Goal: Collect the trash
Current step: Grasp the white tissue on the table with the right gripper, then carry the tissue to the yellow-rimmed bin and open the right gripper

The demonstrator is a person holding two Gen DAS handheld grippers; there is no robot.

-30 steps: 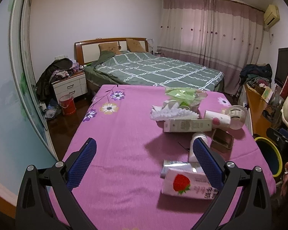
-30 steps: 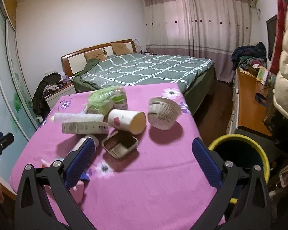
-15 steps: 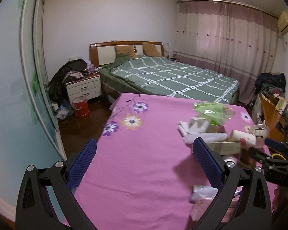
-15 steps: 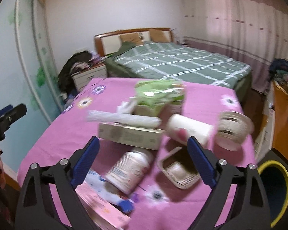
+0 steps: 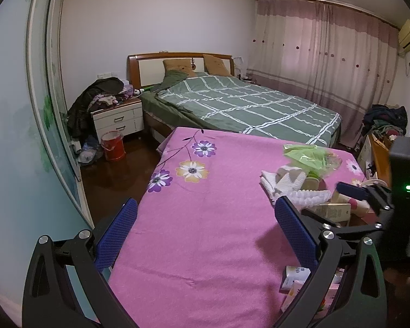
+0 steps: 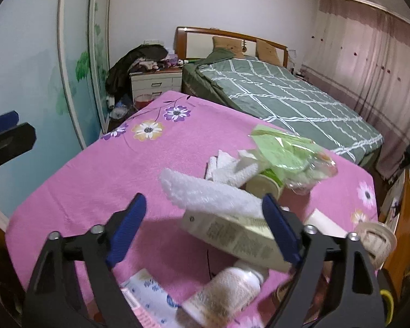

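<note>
Trash lies in a heap on the pink flowered tablecloth (image 6: pixel 101 169). In the right wrist view I see a white frilled paper liner (image 6: pixel 205 191), a long cream carton (image 6: pixel 232 235), a white bottle (image 6: pixel 227 292), a green plastic bag (image 6: pixel 281 150), crumpled tissue (image 6: pixel 229 166) and a paper cup (image 6: pixel 374 240). My right gripper (image 6: pixel 205 227) is open, just above the liner and carton. My left gripper (image 5: pixel 205 232) is open and empty over the bare left part of the cloth (image 5: pixel 205 218). The heap (image 5: pixel 300 183) lies to its right, with the right gripper (image 5: pixel 352 191) over it.
A bed with a green checked cover (image 5: pixel 246 104) stands behind the table. A white nightstand (image 5: pixel 117 120) piled with clothes and a red bucket (image 5: pixel 112 145) are at the left. A yellow bin rim (image 6: pixel 388 300) shows at the lower right. A wooden sideboard (image 5: pixel 380 153) runs along the right.
My left gripper has swung left, away from the heap, over bare cloth. My right gripper has moved left and forward, from the table's right edge near the bin to just above the heap.
</note>
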